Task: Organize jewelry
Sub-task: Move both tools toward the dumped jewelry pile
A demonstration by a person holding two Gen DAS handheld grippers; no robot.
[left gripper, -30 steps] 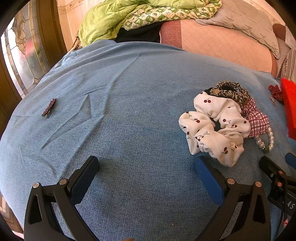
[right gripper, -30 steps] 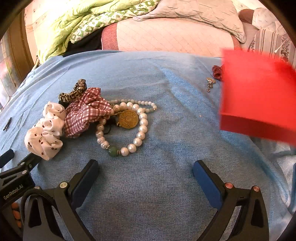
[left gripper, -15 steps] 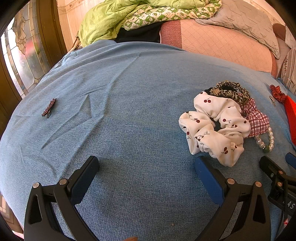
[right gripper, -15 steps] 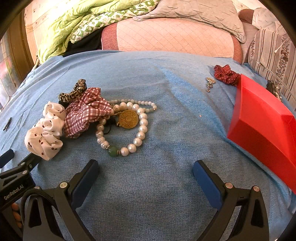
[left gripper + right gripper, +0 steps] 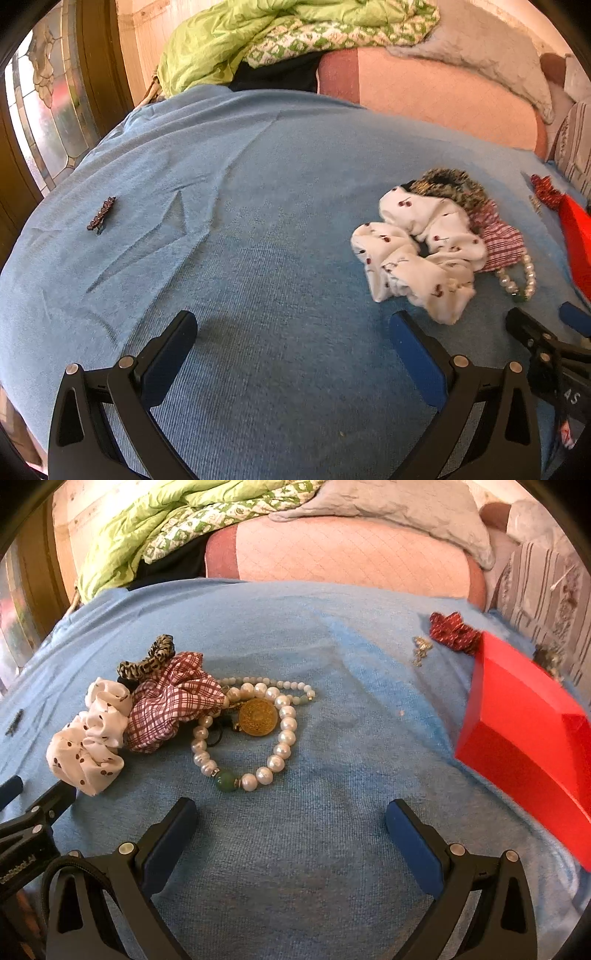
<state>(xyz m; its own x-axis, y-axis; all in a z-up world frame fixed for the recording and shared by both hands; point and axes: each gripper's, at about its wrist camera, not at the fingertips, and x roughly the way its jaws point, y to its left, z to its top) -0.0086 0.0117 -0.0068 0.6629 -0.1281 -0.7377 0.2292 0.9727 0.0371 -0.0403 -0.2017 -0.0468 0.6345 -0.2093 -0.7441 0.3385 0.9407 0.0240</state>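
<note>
A pile of accessories lies on the blue cloth (image 5: 332,849): a white cherry-print scrunchie (image 5: 417,254), a red plaid scrunchie (image 5: 173,701), a leopard-print hair tie (image 5: 147,661), a pearl bracelet with a green bead (image 5: 243,738) and a gold round pendant (image 5: 258,717). A red box (image 5: 528,738) rests at the right. My right gripper (image 5: 288,823) is open, just in front of the bracelet. My left gripper (image 5: 291,339) is open too, left of the cherry scrunchie, holding nothing.
A small dark hair clip (image 5: 101,213) lies far left on the cloth. A red bow (image 5: 452,631) and a small metal trinket (image 5: 421,648) sit behind the red box. Pillows and a green quilt (image 5: 258,33) fill the back. A stained-glass door (image 5: 48,110) stands at left.
The red box came down from mid-air at the right and now rests tilted on the cloth. Both grippers have stayed in place and open.
</note>
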